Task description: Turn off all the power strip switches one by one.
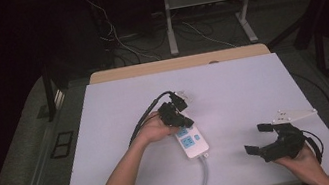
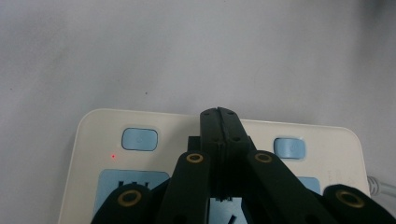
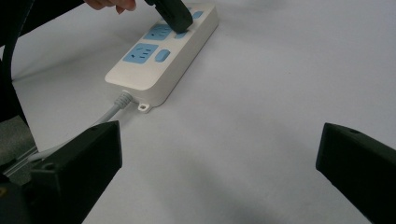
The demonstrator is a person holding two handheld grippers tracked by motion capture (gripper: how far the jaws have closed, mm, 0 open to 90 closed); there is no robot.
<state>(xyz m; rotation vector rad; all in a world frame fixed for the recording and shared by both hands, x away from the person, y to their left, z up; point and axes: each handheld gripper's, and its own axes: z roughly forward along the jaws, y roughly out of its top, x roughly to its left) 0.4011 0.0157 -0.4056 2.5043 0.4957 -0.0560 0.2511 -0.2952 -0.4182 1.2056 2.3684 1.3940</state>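
Black jaws of the left hand-held gripper (image 2: pixel 218 112) pressed together, tip down on a white power strip (image 2: pixel 327 140).

Detail: the power strip (image 1: pixel 192 142) lies flat near the middle of the white table (image 1: pixel 232 86), its long axis running roughly toward the person, with blue sockets and blue switch buttons on its top face and a grey cable (image 1: pixel 199 184) leaving the near end over the table edge. A small red light glows beside one blue button (image 2: pixel 139 139) in the left gripper view. The left hand-held gripper (image 1: pixel 180 116) rests its closed tip on the strip's far half, between two buttons, with nothing held between the jaws. The right hand-held gripper (image 1: pixel 261 138) lies well apart near the table's right front corner, jaws wide apart and empty, pointing toward the strip.
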